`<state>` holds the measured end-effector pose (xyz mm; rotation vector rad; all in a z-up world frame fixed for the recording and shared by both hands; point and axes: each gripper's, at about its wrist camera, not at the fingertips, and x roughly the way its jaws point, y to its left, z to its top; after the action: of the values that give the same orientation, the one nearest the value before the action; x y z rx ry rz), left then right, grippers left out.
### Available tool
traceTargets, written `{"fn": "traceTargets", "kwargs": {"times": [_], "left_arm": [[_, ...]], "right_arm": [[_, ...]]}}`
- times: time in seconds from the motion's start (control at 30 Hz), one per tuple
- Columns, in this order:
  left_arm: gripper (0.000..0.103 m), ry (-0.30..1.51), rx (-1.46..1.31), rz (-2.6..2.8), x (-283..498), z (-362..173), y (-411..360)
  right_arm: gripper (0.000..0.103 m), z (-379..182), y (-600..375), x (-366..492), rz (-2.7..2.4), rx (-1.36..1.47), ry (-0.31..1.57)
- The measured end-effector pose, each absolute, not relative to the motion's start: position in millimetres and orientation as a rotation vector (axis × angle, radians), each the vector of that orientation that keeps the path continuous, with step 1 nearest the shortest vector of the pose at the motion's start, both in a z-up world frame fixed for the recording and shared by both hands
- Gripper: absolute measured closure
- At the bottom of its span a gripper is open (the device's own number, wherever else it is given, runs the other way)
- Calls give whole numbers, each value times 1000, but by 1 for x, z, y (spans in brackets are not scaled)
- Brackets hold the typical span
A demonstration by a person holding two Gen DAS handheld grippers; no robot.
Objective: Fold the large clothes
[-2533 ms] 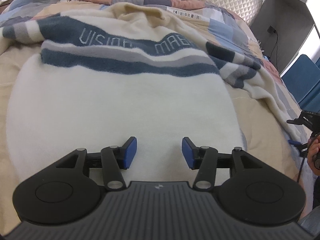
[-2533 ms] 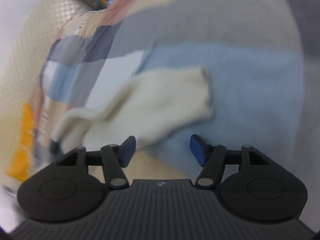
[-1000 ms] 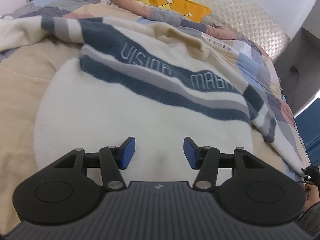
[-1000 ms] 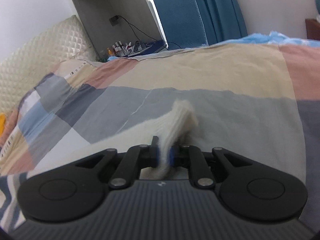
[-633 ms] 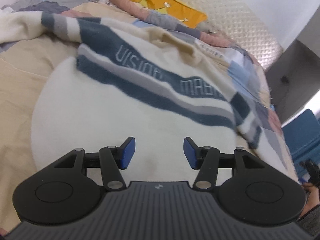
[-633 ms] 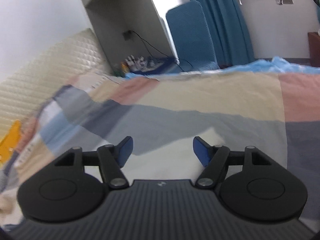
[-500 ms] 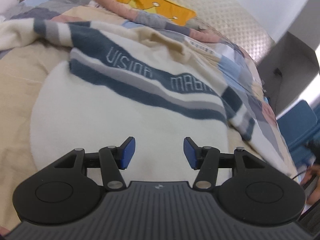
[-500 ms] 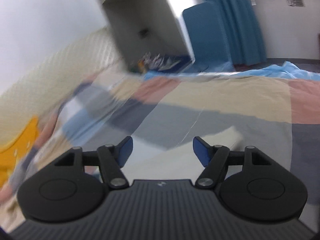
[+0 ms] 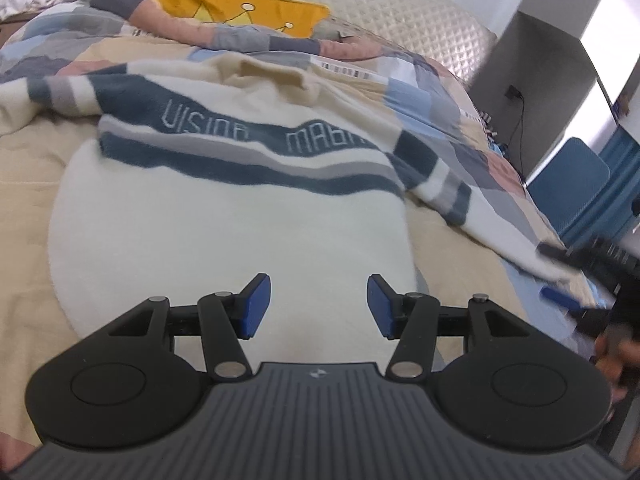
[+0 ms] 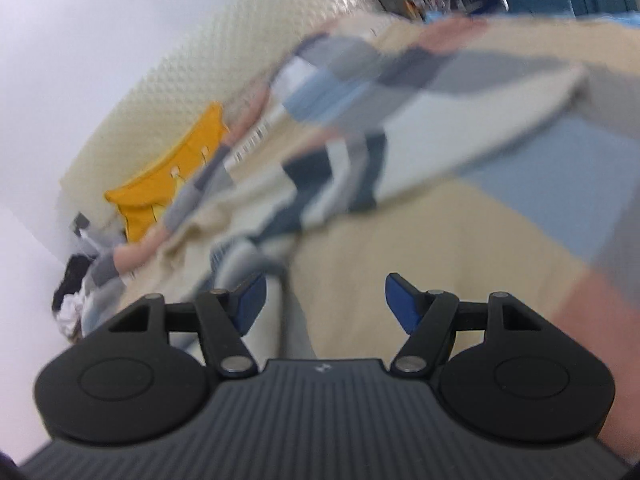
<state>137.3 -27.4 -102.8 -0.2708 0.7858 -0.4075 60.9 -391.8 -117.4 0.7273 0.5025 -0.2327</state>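
Since a second ago my right tongs (image 10: 322, 300) have let go of the cream cuff they were pinching; now their jaws stand wide and hold nothing, and they have swung round to look back along the bed (image 10: 440, 240) toward the headboard edge. This view is blurred, so I cannot say what they are nearest to.

My left tongs (image 9: 318, 306) have barely shifted. They hover with jaws wide over the hem end of the sweater (image 9: 224, 216), empty, and I cannot tell if they touch the knit.

The sweater lies flat in the middle of the bed, front down the way I read the mirrored letters. Its long axis runs from the hem, just under my left tongs, away to the collar near the yellow pillow (image 9: 236, 4) at the headboard edge. The right sleeve (image 9: 472, 216) stretches off toward the right edge of the bed, where my right tongs show in the left view, near its cuff end.

I judge the sleeve is the next thing to fold inward, and the right tongs are the nearer ones for it.
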Motion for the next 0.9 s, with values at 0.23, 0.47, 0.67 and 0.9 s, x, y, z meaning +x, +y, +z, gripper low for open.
{"fn": "traceTargets", "kwargs": {"times": [0.23,0.47,0.67,0.9], "left_arm": [[44,809,-136,-471,128,-106,-72],[44,840,-21,-490,122,-117,-116],[44,790,137,-489,118,-132,-143],[44,813,214,-475,131,-159,-156]], "right_arm": [[33,-125,-405,66,-226,798,495],[33,-126,-410,61,-284,786,449],[33,-131,-419,64,-305,812,451],[33,-132,-419,69,-310,786,458]]}}
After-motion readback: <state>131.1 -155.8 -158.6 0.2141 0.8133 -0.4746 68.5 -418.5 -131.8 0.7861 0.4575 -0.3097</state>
